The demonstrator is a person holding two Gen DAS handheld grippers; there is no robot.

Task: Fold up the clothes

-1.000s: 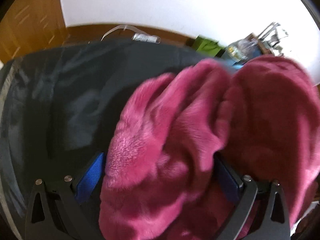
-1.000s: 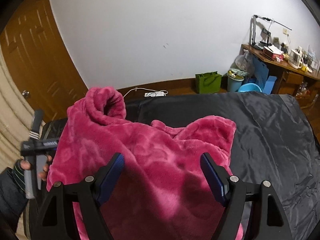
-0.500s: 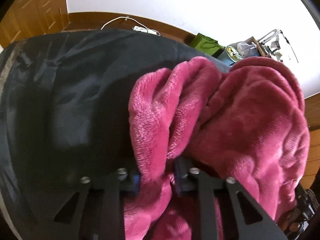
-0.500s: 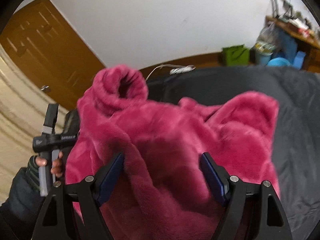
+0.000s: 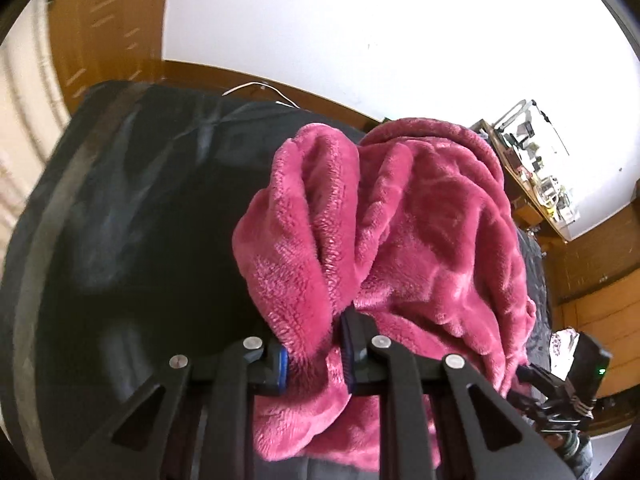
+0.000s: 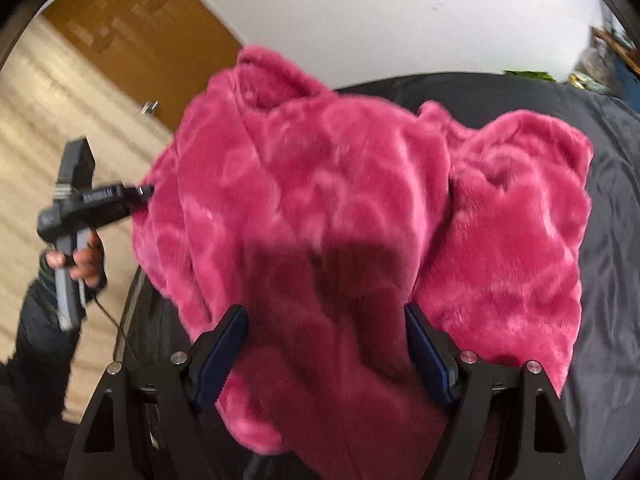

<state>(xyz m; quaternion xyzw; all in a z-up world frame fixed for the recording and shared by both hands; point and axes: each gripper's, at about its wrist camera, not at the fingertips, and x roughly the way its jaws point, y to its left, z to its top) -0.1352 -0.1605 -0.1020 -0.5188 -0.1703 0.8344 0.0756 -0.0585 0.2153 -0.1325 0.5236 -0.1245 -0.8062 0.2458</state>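
Left gripper (image 5: pixel 314 350) pinches pink fleece (image 5: pixel 400 240) above dark sheet (image 5: pixel 140 220).

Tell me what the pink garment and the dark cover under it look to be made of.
Pink garment: looks like plush fleece or faux fur, matte and fuzzy; a short nap with lighter brushed patches shows all over it.
Dark cover: seems a thin, smooth woven synthetic, perhaps nylon or satin; it has a soft sheen and fine creases. Neither fibre can be confirmed by sight.

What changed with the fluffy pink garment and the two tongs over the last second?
The left tongs have just been closing and now pinch a fold of the fluffy pink fleece garment, lifting that side off the dark bedcover. The right tongs moved nearer the garment. Their jaws stayed wide open, with fleece lying between them.
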